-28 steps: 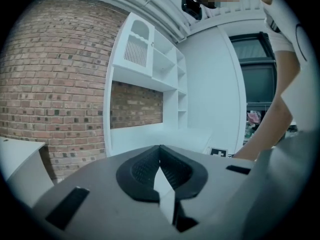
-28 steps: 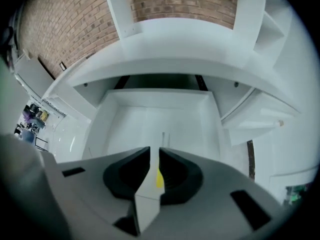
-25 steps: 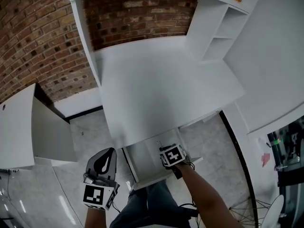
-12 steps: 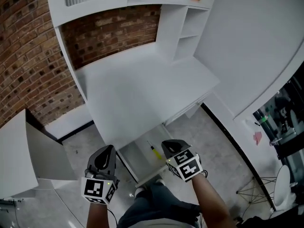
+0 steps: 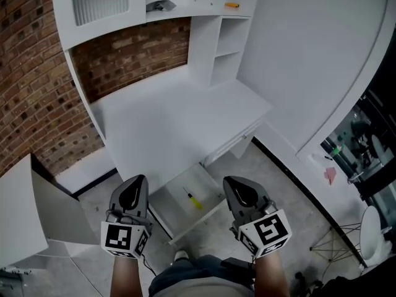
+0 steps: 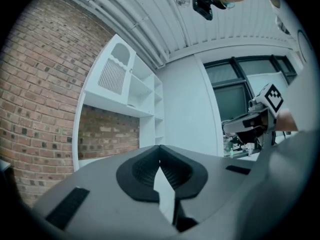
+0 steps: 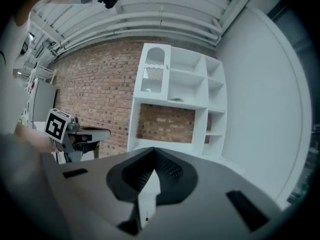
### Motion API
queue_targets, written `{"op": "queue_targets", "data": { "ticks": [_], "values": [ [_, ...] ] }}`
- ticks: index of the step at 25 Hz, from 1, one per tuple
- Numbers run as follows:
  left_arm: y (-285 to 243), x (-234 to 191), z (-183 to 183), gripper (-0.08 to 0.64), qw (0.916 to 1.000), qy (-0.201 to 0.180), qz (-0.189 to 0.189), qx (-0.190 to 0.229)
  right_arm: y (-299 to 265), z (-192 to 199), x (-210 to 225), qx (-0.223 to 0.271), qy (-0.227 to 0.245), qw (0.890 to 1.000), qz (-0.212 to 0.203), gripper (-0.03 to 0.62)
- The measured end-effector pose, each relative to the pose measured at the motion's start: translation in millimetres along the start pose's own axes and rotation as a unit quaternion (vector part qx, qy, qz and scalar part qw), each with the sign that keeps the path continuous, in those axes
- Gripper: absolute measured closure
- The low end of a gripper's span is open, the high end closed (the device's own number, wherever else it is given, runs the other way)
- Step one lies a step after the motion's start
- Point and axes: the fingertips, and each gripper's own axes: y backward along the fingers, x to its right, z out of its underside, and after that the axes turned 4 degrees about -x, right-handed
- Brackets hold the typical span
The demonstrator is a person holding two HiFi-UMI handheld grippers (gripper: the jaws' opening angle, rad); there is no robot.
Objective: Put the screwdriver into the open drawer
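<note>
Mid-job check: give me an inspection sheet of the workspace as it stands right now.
Surface: white desk, nothing seen on top.
Job's things: screwdriver lies inside the open drawer under the desk.
Clutter: small orange item and grey object on the upper shelf.
Grippers: left gripper and right gripper, jaws together, holding nothing, either side of the drawer.
Cables: nothing clearly seen.
Surroundings: brick wall, grey floor.
</note>
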Motion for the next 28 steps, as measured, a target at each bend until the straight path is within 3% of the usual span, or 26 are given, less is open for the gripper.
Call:
{"op": "queue_targets", "data": {
  "ticks": [11, 28],
  "values": [
    [-6.6, 35.5, -31.6, 0.546, 0.9995, -0.015, 0.017, 0.023, 46.9, -27.7, 21.9, 0.056, 0.001, 0.997, 0.058, 0.583],
    [-0.4, 33.9, -60.4, 0.546, 0.9982, -0.039, -0.004, 0.046, 74.5, -37.7, 71.1, 0.098, -0.014, 0.982, 0.159, 0.583]
  ]
}}
